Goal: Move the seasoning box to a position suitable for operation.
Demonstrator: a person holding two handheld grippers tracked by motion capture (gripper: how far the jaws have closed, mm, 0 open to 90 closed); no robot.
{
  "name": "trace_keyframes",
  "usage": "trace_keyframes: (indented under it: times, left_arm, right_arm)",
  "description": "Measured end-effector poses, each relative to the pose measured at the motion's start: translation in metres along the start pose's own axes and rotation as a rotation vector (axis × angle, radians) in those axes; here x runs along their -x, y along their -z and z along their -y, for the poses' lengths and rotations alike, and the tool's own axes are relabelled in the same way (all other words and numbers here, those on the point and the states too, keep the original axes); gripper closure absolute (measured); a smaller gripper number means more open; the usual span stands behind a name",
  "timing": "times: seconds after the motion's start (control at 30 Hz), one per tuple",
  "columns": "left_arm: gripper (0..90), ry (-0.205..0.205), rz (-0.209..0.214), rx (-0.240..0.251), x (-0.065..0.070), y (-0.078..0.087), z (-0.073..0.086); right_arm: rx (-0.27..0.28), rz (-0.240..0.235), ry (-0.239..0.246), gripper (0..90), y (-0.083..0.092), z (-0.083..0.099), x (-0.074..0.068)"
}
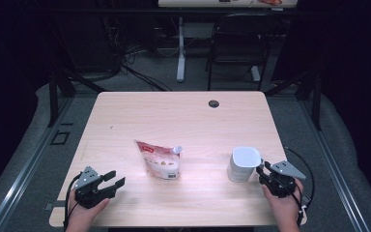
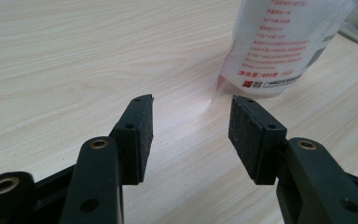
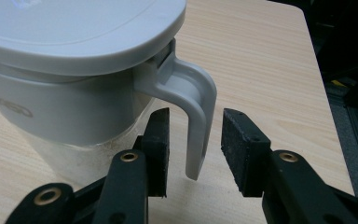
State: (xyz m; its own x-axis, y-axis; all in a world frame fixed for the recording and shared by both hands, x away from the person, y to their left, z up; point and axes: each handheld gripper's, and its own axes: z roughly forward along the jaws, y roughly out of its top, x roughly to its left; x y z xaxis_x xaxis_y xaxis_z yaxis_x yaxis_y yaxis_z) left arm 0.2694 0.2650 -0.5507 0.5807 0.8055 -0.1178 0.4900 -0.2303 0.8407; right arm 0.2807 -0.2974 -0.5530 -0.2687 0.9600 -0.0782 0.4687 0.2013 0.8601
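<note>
Right gripper view puts us at the step in hand: the right gripper has its fingers spread apart with the pitcher's handle standing between them, neither pad pressing on it yet. The white lidded pitcher is our landmark; it stands upright on the counter, toward the right near edge, with its handle turned to the right hand.

To do this well, we judge that we should centre the handle's upright bar between the pads before closing, since it sits nearer the left pad now. We would close low enough to catch the straight part of the bar, not the curve at the top, and keep the pads flat against it so the pitcher does not twist when lifted. The lower body looks clear with something inside, so we should lift slowly and level.

In the high view, the left gripper waits well to the left of the pitcher, its fingers wide apart and holding nothing. The spouted pouch lies flat between it and the pitcher, and in the left gripper view the pouch sits just beyond the fingertips.
</note>
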Motion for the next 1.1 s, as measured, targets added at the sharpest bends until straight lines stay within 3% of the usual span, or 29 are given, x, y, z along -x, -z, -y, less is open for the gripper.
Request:
trace_keyframes:
  times: [0.23,0.4,0.83,0.97,1.03,1.1]
  left_arm:
    - [51.1,0.004,0.005,-0.008,-0.001,-0.003,-0.001]
    - [51.5,0.005,0.009,-0.006,-0.002,-0.003,-0.002]
    - [52.0,0.019,0.009,-0.005,-0.004,-0.002,-0.002]
    - [51.7,0.017,0.009,-0.005,-0.004,-0.002,-0.002]
    - [51.7,0.017,0.007,-0.006,-0.004,-0.001,-0.002]
    - [51.6,0.018,0.006,-0.005,-0.004,-0.001,-0.002]
  right_arm:
    - [-0.006,0.007,-0.005,66.2,-0.010,-0.001,0.002]
    - [0.007,0.009,-0.018,76.0,-0.008,-0.002,0.000]
    - [-0.001,0.016,0.006,77.9,-0.007,-0.003,-0.001]
    - [-0.011,-0.017,-0.003,81.7,-0.006,-0.005,-0.004]
    - [-0.012,-0.045,0.014,82.1,-0.005,-0.005,-0.007]
    - [-0.018,-0.045,0.042,82.4,-0.004,-0.007,-0.011]
